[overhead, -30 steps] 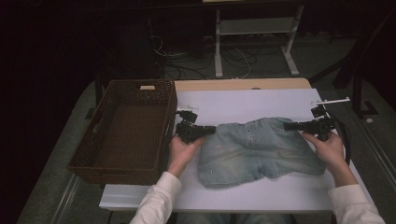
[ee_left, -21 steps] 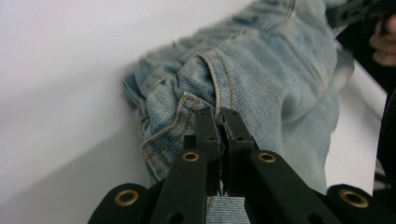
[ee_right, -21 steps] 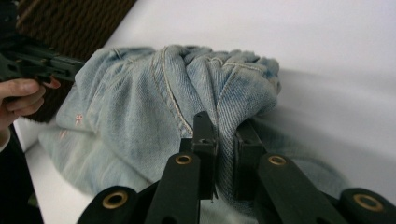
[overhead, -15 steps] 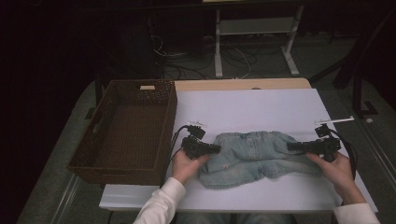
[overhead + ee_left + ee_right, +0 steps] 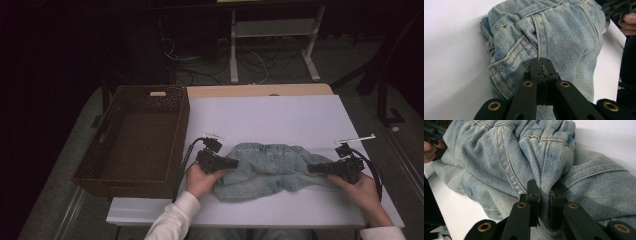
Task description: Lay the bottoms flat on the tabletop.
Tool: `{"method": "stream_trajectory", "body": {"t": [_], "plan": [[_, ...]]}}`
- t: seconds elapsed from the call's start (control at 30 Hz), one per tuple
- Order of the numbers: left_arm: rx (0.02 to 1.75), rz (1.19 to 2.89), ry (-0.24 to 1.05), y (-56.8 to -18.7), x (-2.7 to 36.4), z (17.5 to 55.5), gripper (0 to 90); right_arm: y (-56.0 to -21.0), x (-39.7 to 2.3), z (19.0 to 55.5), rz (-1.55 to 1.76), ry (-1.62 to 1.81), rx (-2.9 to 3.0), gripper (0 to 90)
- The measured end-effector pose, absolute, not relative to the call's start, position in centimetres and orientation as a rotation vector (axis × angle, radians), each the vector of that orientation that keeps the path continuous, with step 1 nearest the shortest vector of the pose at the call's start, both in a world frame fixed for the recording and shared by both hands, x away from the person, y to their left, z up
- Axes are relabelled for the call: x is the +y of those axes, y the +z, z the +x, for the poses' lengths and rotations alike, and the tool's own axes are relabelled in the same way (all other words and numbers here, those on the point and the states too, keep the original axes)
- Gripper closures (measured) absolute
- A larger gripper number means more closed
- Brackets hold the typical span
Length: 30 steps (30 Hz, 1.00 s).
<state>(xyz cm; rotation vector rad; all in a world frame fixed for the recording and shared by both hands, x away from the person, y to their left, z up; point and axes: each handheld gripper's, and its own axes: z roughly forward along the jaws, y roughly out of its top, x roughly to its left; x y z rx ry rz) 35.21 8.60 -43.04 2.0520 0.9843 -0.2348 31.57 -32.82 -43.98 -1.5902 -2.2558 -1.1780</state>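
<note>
Light blue denim shorts (image 5: 270,167) lie bunched in a low band on the white table (image 5: 270,115), toward its near edge. My left gripper (image 5: 232,163) is at their left end, jaws pressed together on a seam fold (image 5: 544,62) of the denim (image 5: 564,32). At the right end, my right gripper (image 5: 312,168) is shut on a thick fold of denim (image 5: 544,192) that stands between its jaws. Both grippers sit low over the table, pointing inward at each other. In the left gripper view, the other hand (image 5: 627,23) is at the top right.
A dark brown wicker basket (image 5: 135,140) stands at the table's left side, close to my left hand. The far half of the white table is bare. Beyond it are a dim floor, cables and a metal frame (image 5: 272,45).
Both grippers have come toward the near edge and sunk lower, keeping hold of the shorts. The shorts, spread wider before, are now drawn into a shorter, bunched band.
</note>
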Motion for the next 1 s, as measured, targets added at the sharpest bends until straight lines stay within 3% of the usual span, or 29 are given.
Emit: {"method": "stream_trajectory", "body": {"t": [0.13,0.27,0.47,0.7,1.0], "plan": [[0.984,2.050,-0.241,-43.2,8.6,35.3,89.1,-43.8,-32.7,31.5,-1.600,-1.164,-2.256,75.5],[0.987,2.049,-0.244,-43.2,8.7,35.4,89.0,-42.5,-32.8,31.4,-1.586,-1.187,-2.263,54.8],[0.990,2.044,-0.246,-43.4,8.6,35.5,88.9,-40.6,-33.3,31.9,-1.669,-1.249,-2.326,37.7],[0.991,2.039,-0.252,-43.4,8.6,35.6,88.8,-40.2,-33.5,35.0,-1.726,-1.292,-2.326,31.4],[0.989,2.038,-0.249,-43.4,8.7,35.6,88.6,-42.3,-31.3,38.4,-1.703,-1.130,-2.315,35.2]]}}
